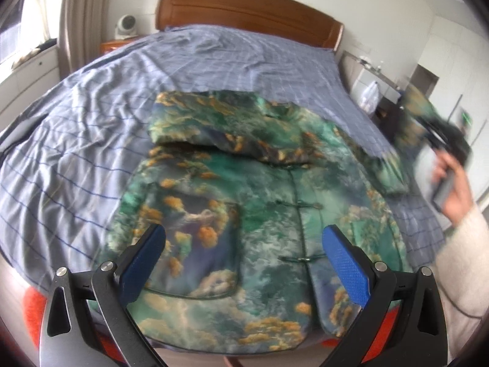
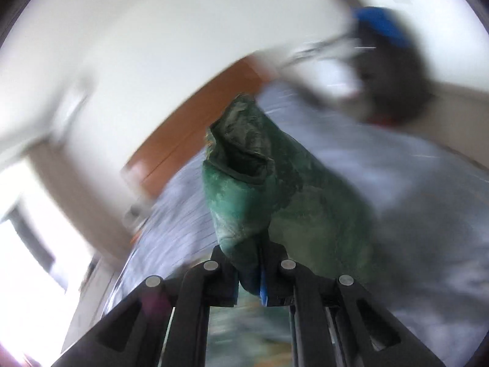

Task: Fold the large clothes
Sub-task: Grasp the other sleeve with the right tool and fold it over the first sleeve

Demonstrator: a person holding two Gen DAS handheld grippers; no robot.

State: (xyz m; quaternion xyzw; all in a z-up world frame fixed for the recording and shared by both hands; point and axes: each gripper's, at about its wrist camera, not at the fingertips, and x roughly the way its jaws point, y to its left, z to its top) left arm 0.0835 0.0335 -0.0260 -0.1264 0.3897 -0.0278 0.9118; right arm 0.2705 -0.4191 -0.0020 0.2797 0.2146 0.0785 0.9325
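Observation:
A green jacket (image 1: 244, 214) with a yellow and blue cloud print lies front up on the bed, buttons closed. One sleeve is folded across its chest (image 1: 214, 122). My left gripper (image 1: 243, 244) is open and empty, hovering above the jacket's lower half. My right gripper (image 2: 249, 278) is shut on the cuff of the other sleeve (image 2: 244, 189) and holds it raised off the bed. In the left wrist view this gripper (image 1: 440, 137) and sleeve are a blur at the right edge.
The bed has a blue checked sheet (image 1: 76, 140) and a brown wooden headboard (image 1: 244, 6). A nightstand with a small fan (image 1: 125, 26) stands at the back left. A white cabinet with a plastic bag (image 1: 371, 91) is to the right.

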